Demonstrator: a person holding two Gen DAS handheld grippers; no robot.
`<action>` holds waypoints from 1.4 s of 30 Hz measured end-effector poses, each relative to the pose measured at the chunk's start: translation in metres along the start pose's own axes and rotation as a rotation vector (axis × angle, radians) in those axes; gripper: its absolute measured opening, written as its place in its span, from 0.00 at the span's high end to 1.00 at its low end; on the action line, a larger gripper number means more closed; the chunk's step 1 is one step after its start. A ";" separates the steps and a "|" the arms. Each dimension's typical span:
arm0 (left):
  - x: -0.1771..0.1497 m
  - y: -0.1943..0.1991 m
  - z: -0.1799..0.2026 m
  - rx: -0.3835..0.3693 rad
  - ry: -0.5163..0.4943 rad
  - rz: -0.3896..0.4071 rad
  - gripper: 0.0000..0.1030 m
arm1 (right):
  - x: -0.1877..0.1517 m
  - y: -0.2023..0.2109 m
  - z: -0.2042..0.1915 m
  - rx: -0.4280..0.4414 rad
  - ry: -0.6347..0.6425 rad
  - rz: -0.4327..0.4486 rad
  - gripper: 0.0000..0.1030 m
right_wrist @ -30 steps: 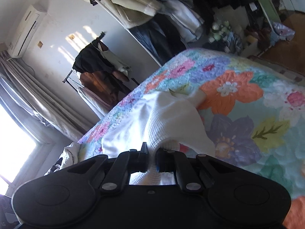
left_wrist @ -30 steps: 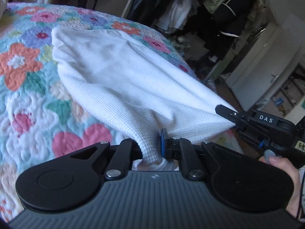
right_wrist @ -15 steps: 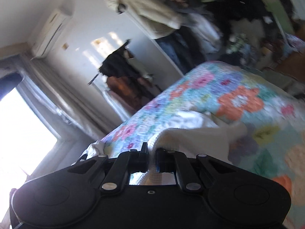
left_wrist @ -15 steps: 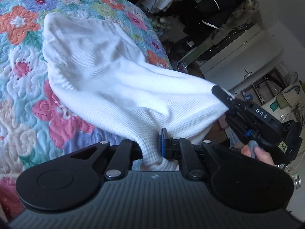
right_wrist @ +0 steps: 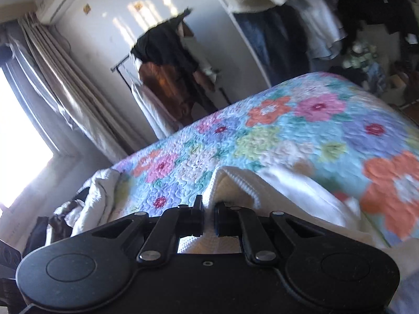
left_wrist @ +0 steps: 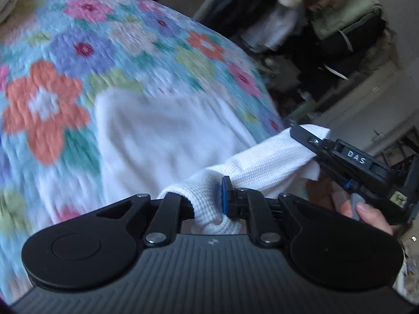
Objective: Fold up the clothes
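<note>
Your left gripper (left_wrist: 209,196) has its fingers nearly closed, pinching a bunched edge of the white garment (left_wrist: 162,141). The knit cloth wraps over the left finger and presses against the blue pad of the other.

Your right gripper (right_wrist: 208,214) also has its fingers nearly closed, with a ribbed hem of the same garment between them. In the left wrist view that gripper sits to the right, clamped on a corner of the cloth, and your hand (left_wrist: 366,214) shows on its handle.

The stretch of cloth between the two grippers is lifted. The rest of the garment trails down onto the floral quilt (left_wrist: 78,52) of the bed, near its edge. The quilt is blurred in the left wrist view.

Crumpled white bedding (right_wrist: 97,196) lies at the far side of the bed. Beyond it are a curtain (right_wrist: 52,78) by a bright window and a rack of hanging clothes (right_wrist: 167,60).
</note>
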State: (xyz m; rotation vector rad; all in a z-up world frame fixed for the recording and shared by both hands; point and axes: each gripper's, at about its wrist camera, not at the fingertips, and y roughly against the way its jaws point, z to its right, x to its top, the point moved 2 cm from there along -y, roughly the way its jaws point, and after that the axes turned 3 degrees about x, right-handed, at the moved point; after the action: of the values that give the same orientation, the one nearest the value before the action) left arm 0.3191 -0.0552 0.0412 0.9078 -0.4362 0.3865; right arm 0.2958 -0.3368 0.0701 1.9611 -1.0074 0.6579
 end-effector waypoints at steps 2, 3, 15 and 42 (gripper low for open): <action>0.016 -0.022 -0.015 0.025 0.004 -0.013 0.90 | 0.006 -0.031 0.002 -0.005 0.004 -0.032 0.90; 0.022 -0.035 -0.022 0.029 0.000 -0.043 0.89 | 0.008 -0.046 0.004 -0.010 0.003 -0.051 0.90; 0.060 -0.090 -0.069 -0.041 0.199 -0.087 0.87 | 0.014 -0.119 0.033 -0.121 -0.054 -0.119 0.88; 0.052 -0.103 -0.078 0.049 0.065 0.072 0.86 | -0.020 -0.098 0.054 -0.281 0.371 -0.178 0.41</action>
State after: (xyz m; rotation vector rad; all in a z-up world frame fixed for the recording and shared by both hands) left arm 0.4295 -0.0420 -0.0422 0.9258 -0.4024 0.4927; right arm 0.3710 -0.3400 -0.0144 1.5871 -0.6495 0.7059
